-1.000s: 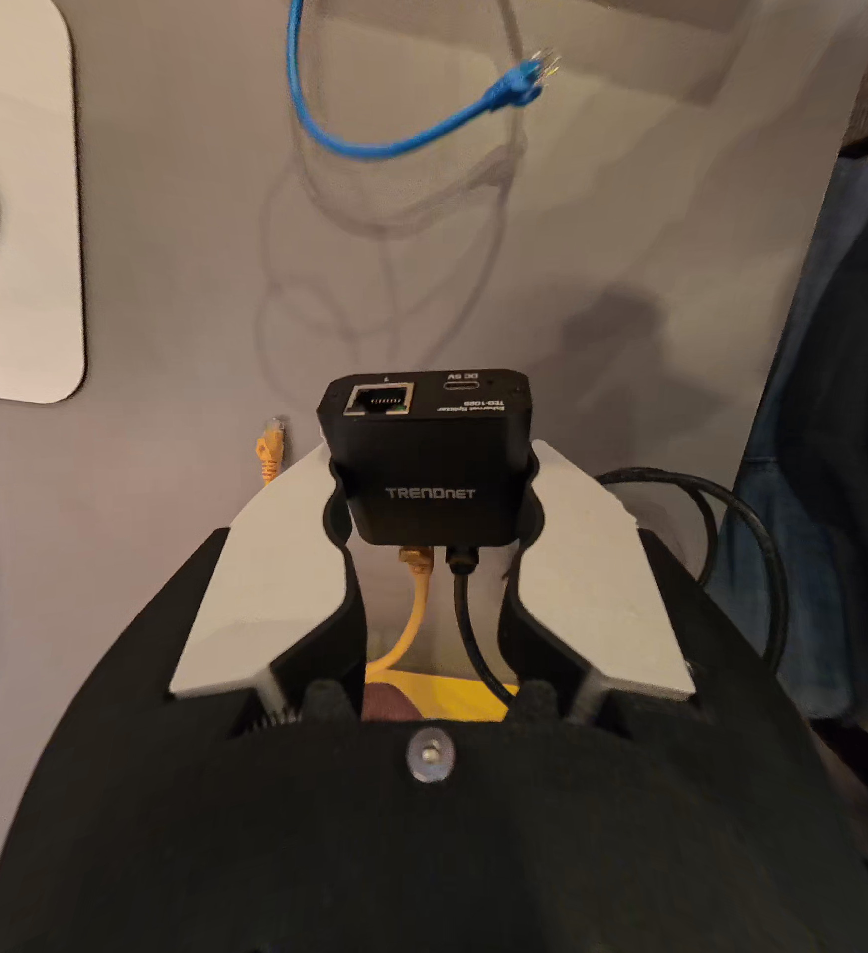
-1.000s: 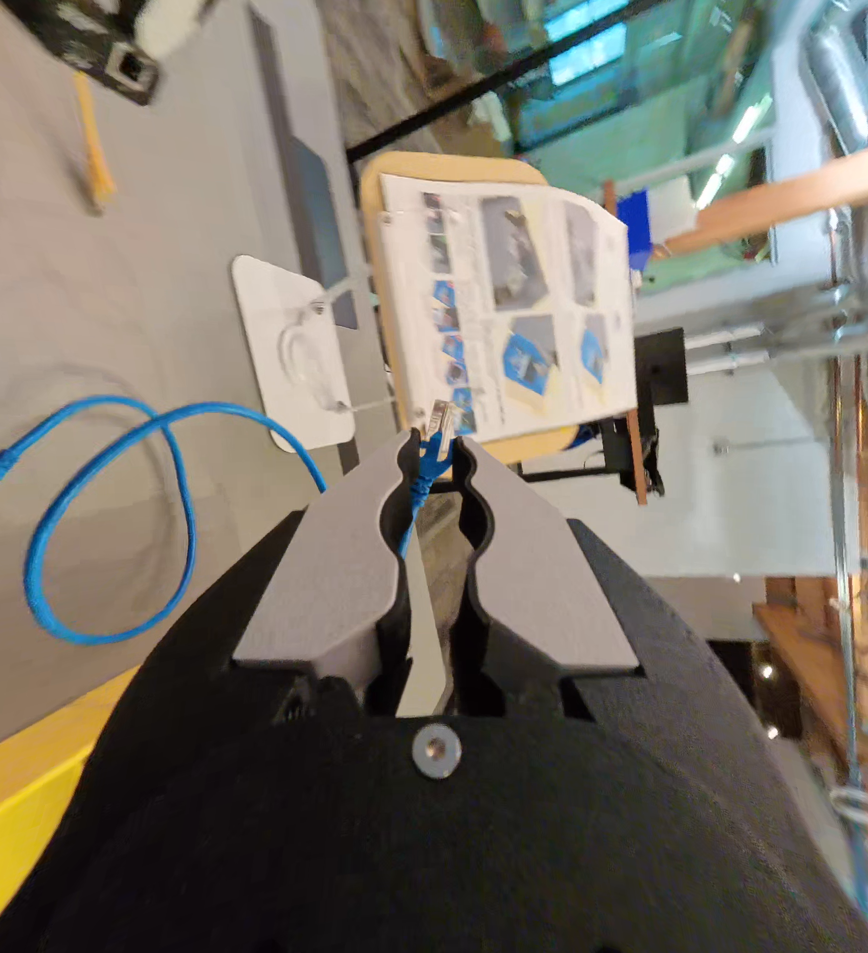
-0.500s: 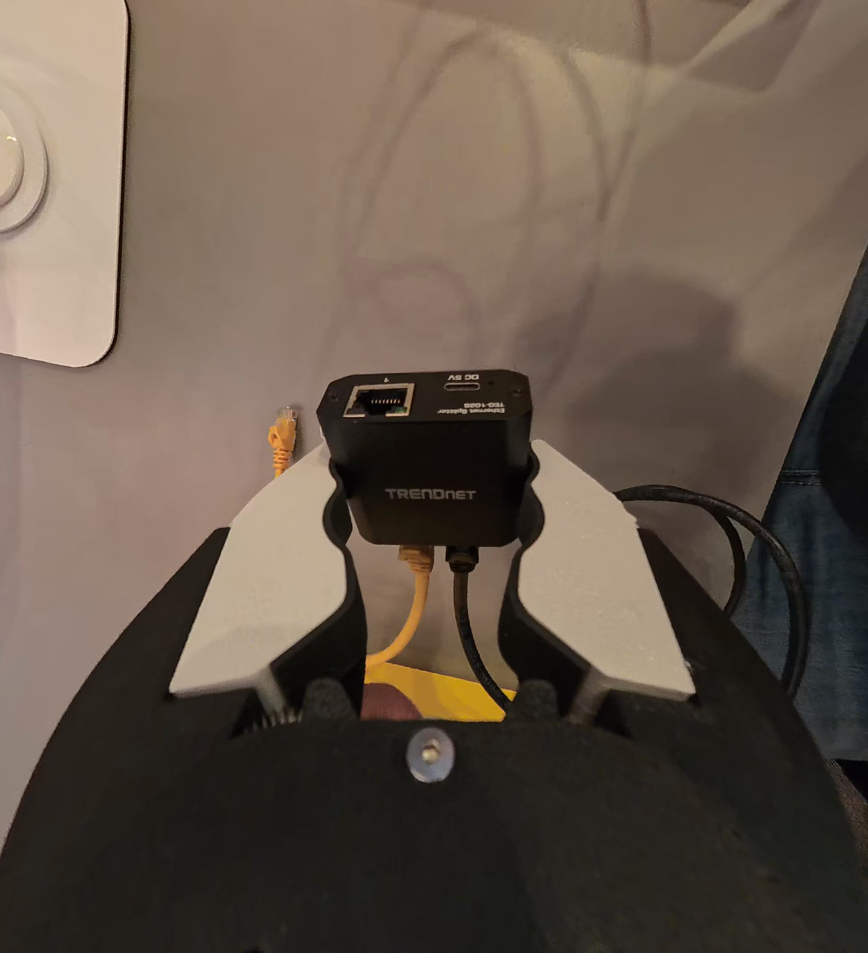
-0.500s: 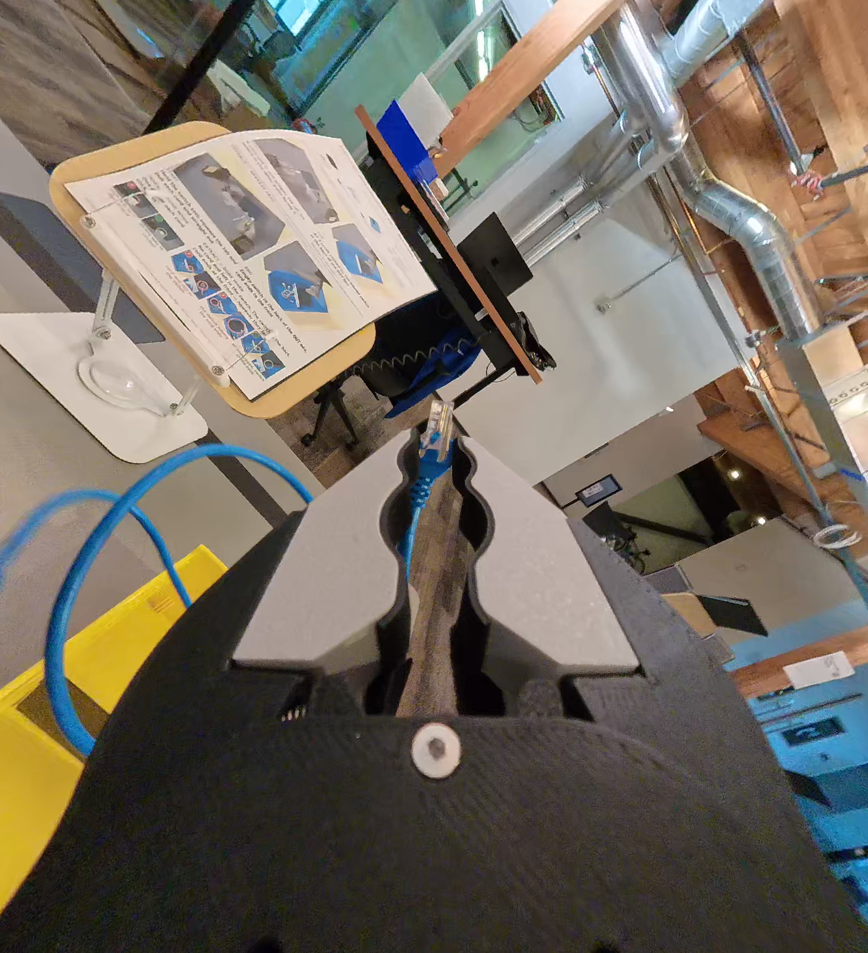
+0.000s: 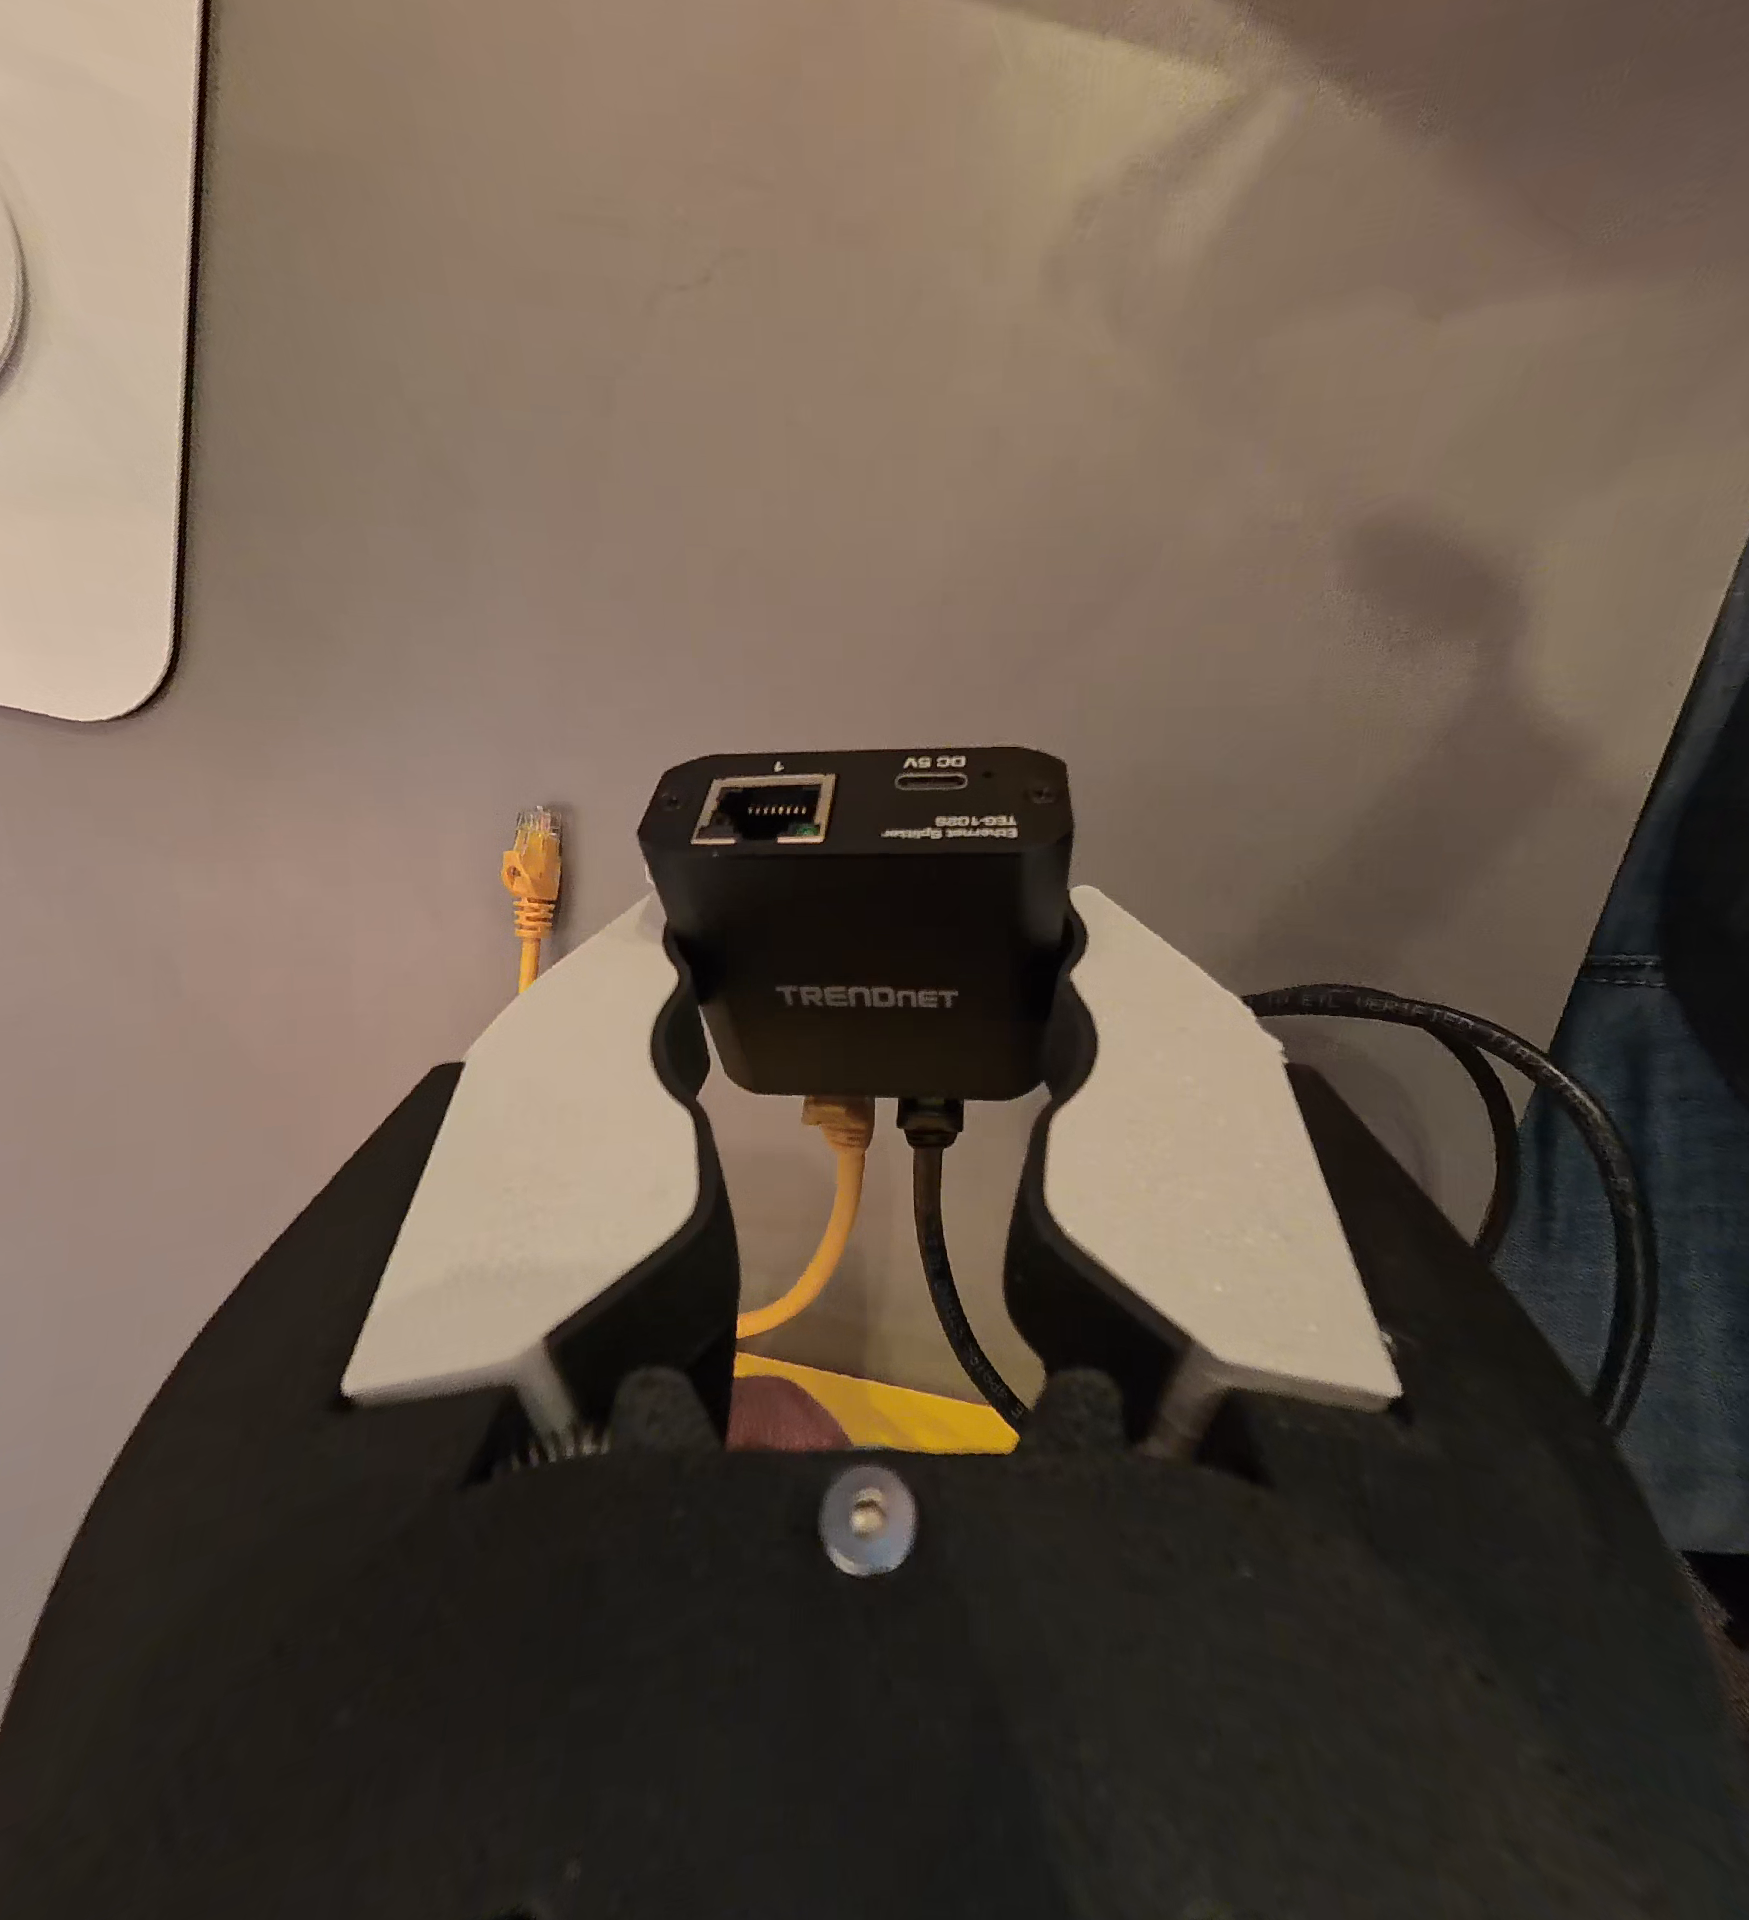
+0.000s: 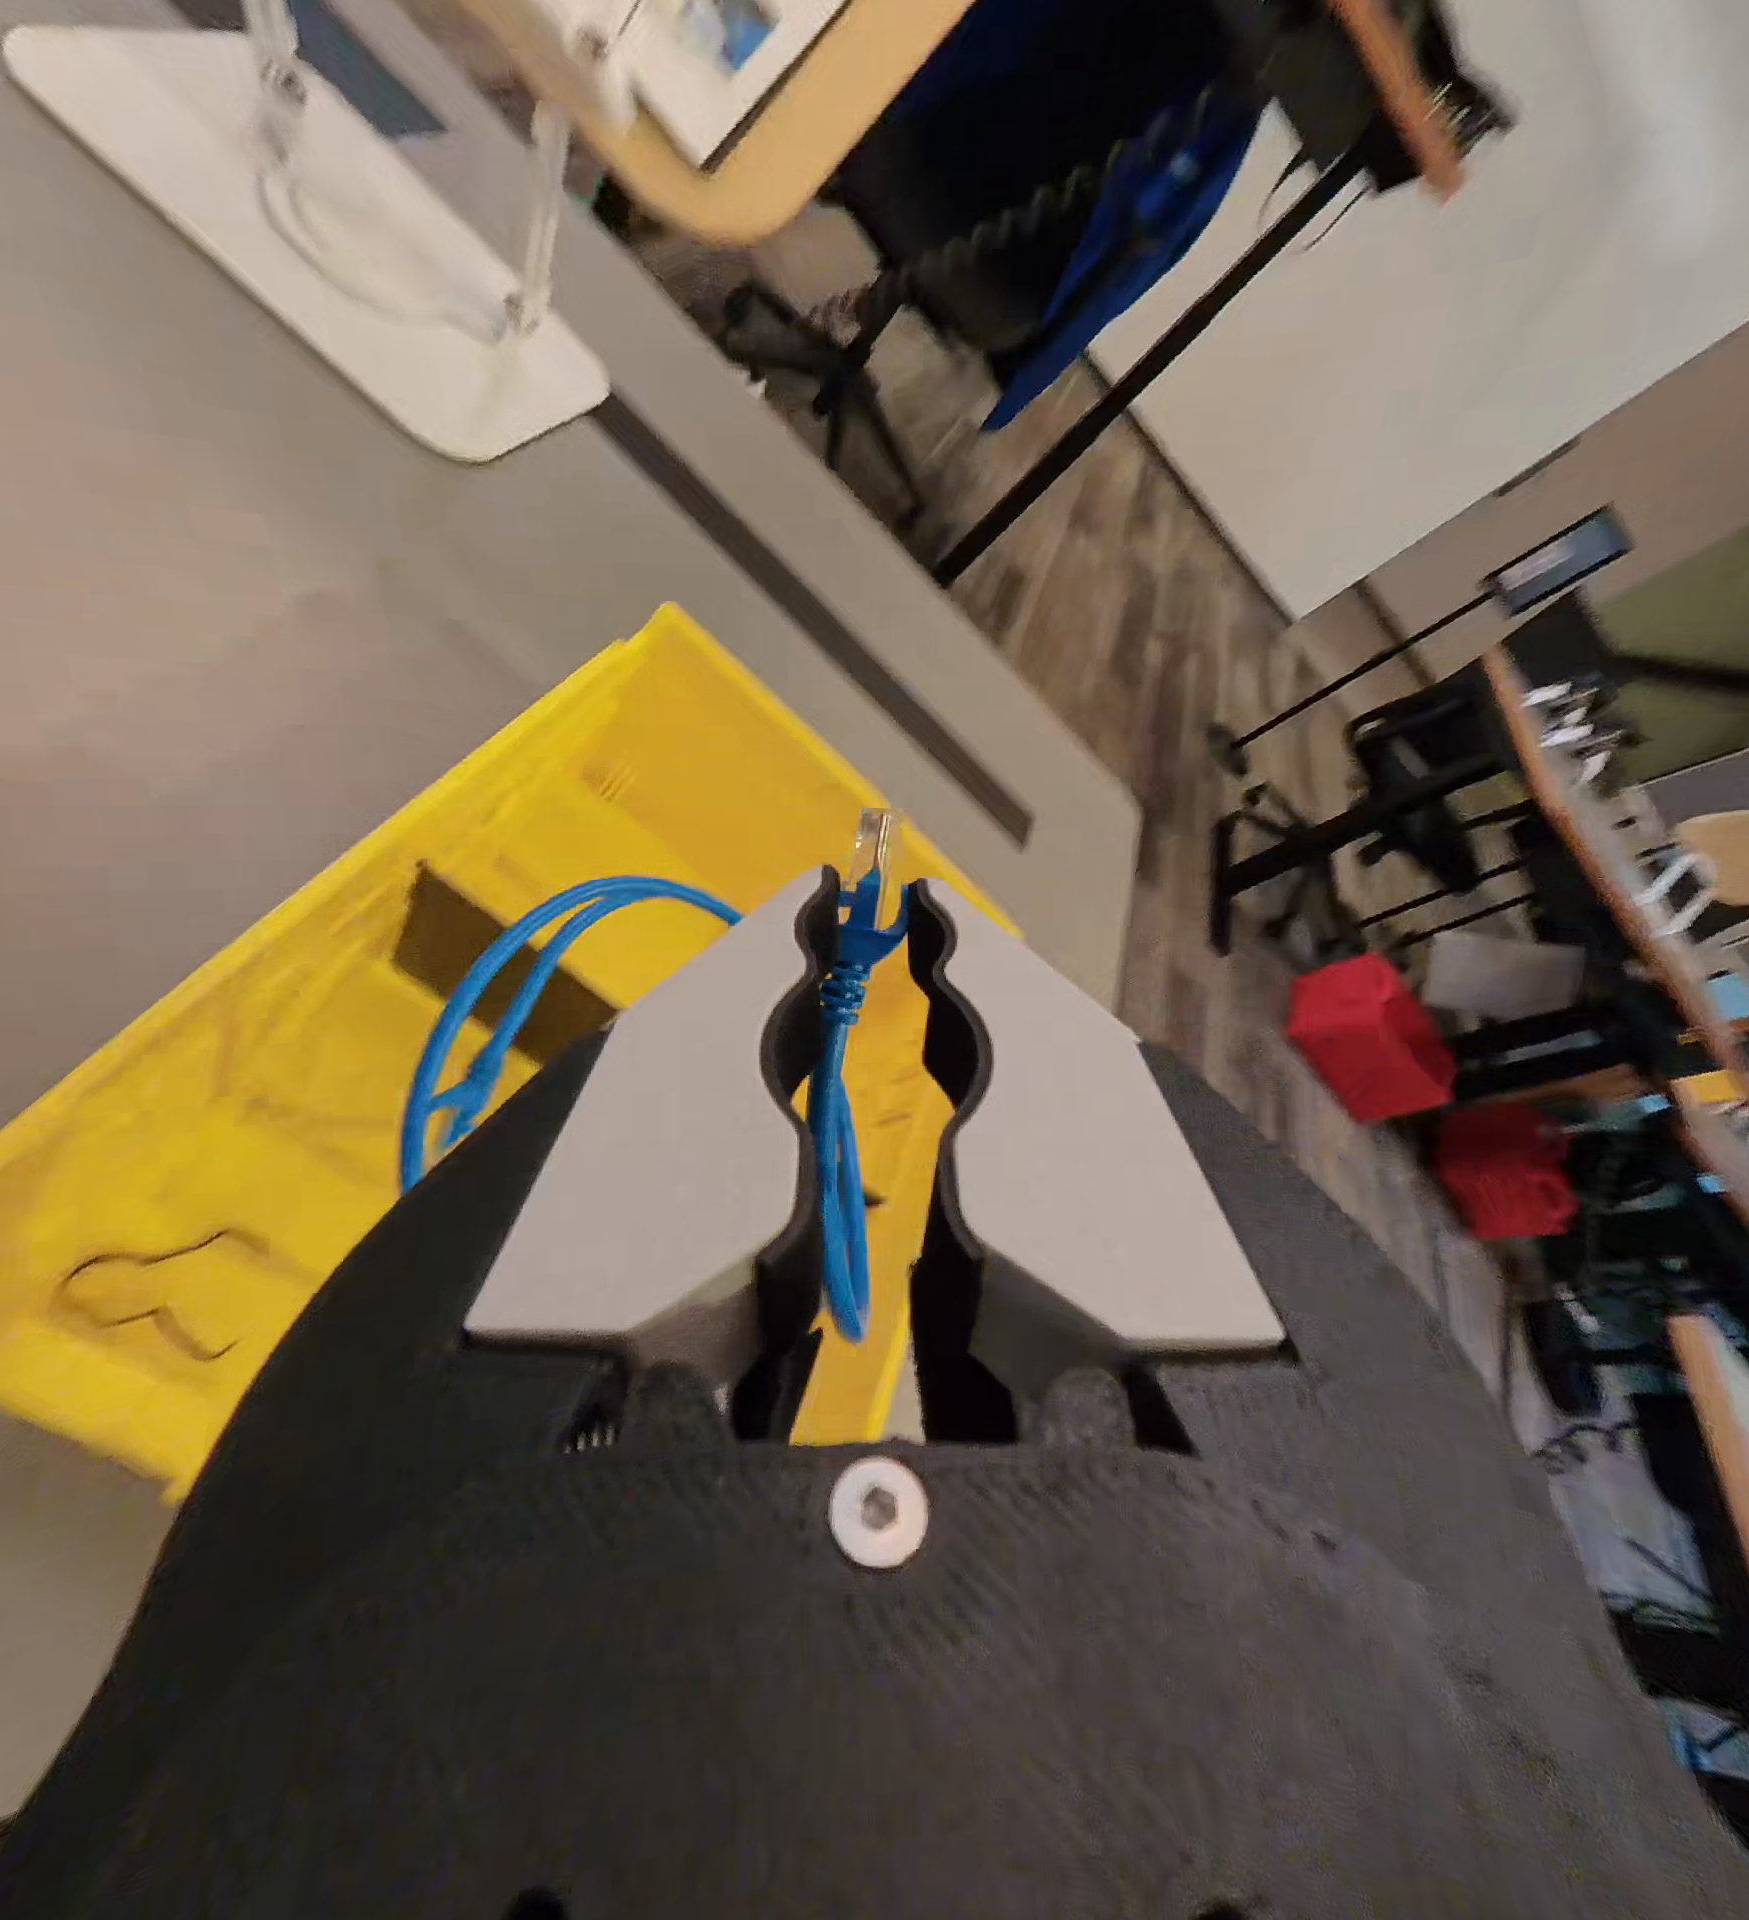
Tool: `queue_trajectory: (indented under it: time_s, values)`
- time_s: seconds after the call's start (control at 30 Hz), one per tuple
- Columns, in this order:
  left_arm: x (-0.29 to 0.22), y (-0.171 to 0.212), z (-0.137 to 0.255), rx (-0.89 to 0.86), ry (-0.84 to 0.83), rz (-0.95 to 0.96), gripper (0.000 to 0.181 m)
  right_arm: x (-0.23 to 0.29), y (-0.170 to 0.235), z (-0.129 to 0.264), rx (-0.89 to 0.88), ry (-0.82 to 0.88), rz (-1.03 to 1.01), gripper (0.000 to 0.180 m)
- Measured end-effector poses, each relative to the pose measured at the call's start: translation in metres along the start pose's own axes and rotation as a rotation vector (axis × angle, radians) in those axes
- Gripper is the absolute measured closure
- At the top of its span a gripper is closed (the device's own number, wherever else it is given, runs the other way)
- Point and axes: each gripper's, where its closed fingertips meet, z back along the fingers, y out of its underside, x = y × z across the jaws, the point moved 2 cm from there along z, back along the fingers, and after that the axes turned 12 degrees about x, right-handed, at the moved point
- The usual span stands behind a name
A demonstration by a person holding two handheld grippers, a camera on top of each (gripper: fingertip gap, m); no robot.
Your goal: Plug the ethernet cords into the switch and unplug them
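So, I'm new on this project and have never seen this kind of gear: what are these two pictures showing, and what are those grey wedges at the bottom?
There is no robot here: a person holds a two-finger gripper in each hand, and each gripper carries a camera looking forward along its fingers. The grey wedges are those fingers.

The left wrist view shows the left gripper shut on the black switch. A yellow cord and a black cord are plugged into the switch's near side; the port on its far side is empty. Another yellow plug lies on the grey table.

The right wrist view shows the right gripper shut on the blue cord just behind its clear plug, above a yellow bin.
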Motion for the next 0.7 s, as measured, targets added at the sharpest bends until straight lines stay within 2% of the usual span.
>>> queue_trajectory:
  time_s: [0.17,0.23,0.37,0.43,0.5,0.6,0.7]
  values:
    - [-0.003,-0.001,0.0,0.002,-0.003,-0.008,0.118,0.056,0.048,-0.026,0.181,-0.221,-0.011,0.169]
    - [-0.004,-0.003,-0.002,0.002,-0.002,-0.011,0.118,0.07,0.067,-0.038,0.28,-0.226,0.033,0.168]
    - [-0.006,-0.007,-0.004,-0.01,-0.007,-0.013,0.118,0.111,0.098,-0.062,0.42,-0.412,0.004,0.154]
    - [-0.005,-0.009,-0.004,-0.021,-0.019,-0.006,0.118,0.116,0.11,-0.065,0.488,-0.425,0.032,0.12]
    - [-0.001,-0.011,-0.002,-0.038,-0.036,0.008,0.118,0.113,0.103,-0.058,0.46,-0.44,0.031,0.098]
    - [0.006,-0.015,0.004,-0.081,-0.054,0.044,0.118,0.098,0.089,-0.042,0.42,-0.442,0.045,0.085]
    - [0.015,-0.018,0.01,-0.125,-0.084,0.087,0.118,0.075,0.083,-0.025,0.454,-0.372,0.111,0.083]
